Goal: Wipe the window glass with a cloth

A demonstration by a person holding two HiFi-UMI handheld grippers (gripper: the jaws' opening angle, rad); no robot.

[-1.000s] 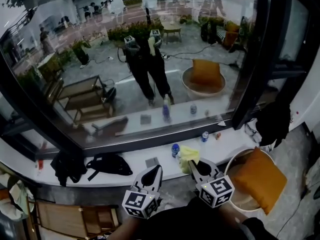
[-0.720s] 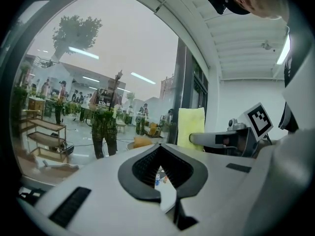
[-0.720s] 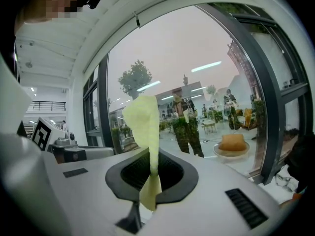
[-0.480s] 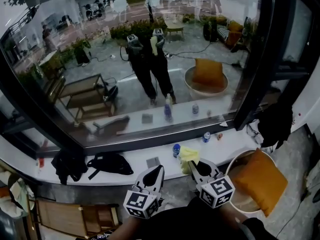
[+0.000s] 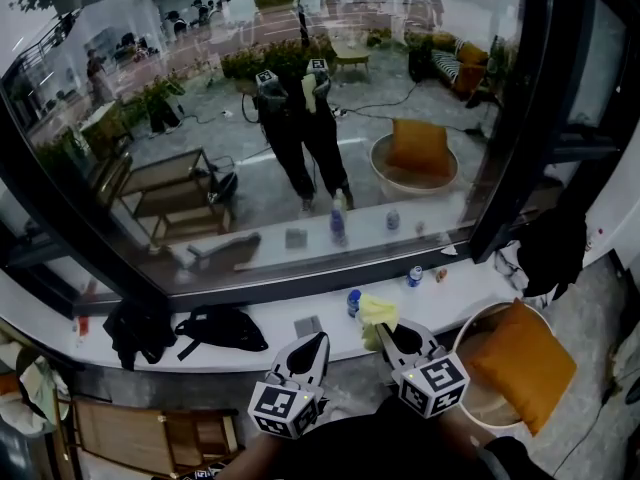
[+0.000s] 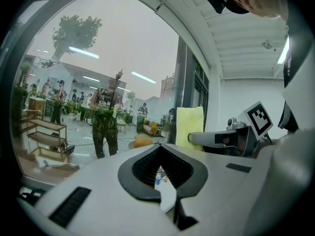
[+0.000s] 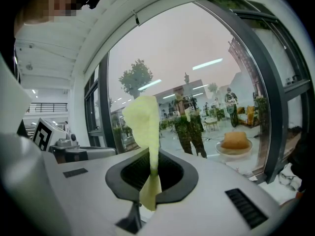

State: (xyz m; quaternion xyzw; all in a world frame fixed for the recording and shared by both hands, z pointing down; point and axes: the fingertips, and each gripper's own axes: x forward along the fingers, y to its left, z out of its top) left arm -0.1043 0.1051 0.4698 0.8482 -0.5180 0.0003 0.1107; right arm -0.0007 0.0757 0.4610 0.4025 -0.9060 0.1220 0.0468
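The head view looks steeply down from above and behind the left gripper (image 5: 312,342) and right gripper (image 5: 386,330), onto the window glass (image 5: 430,78) beyond them. Each gripper view sits close behind its own jaws, facing that glass with the other gripper at its side. All three share the yellow cloth (image 5: 377,311) and the person's reflection (image 5: 297,133).

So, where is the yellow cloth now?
The yellow cloth is clamped in the right hand-held gripper, low and right of centre in the head view, near a blue bottle.
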